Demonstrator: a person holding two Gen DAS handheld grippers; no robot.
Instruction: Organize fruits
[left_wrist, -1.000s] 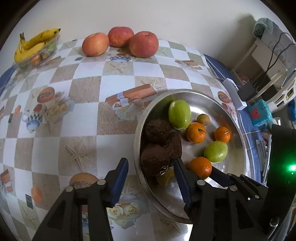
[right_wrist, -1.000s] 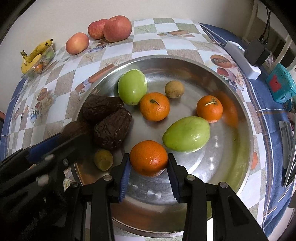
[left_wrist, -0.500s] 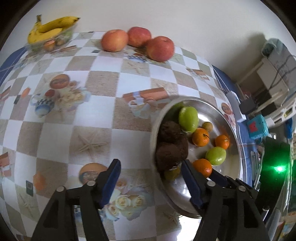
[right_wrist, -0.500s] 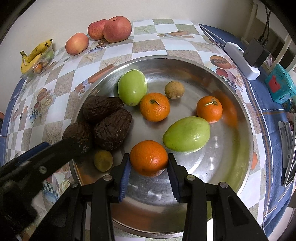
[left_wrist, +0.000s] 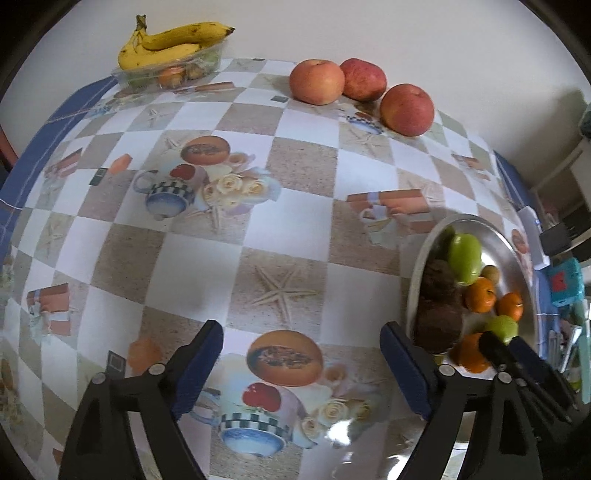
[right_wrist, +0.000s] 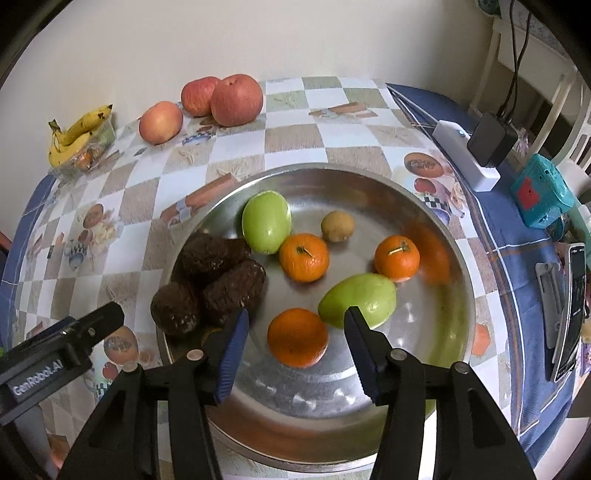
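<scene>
A round steel bowl (right_wrist: 454, 354) holds three oranges, two green fruits (right_wrist: 266, 221), three dark wrinkled fruits (right_wrist: 232, 288) and a small brown fruit (right_wrist: 337, 226). My right gripper (right_wrist: 295, 334) is open, its blue pads on either side of the near orange (right_wrist: 297, 338) without touching it. My left gripper (left_wrist: 301, 354) is open and empty over the tablecloth, left of the bowl (left_wrist: 417, 273). Three apples (left_wrist: 406, 105) and a banana bunch (left_wrist: 173, 44) lie at the table's far edge.
The bananas rest on a clear tray (left_wrist: 166, 75) at the far left. A white power strip with a black adapter (right_wrist: 476, 151), a teal device (right_wrist: 541, 190) and a phone (right_wrist: 570, 310) lie on the blue cloth right of the bowl.
My right gripper has opened and let go of the near orange, which stays in the bowl. My left gripper has swung left, away from the bowl, over the tablecloth.
</scene>
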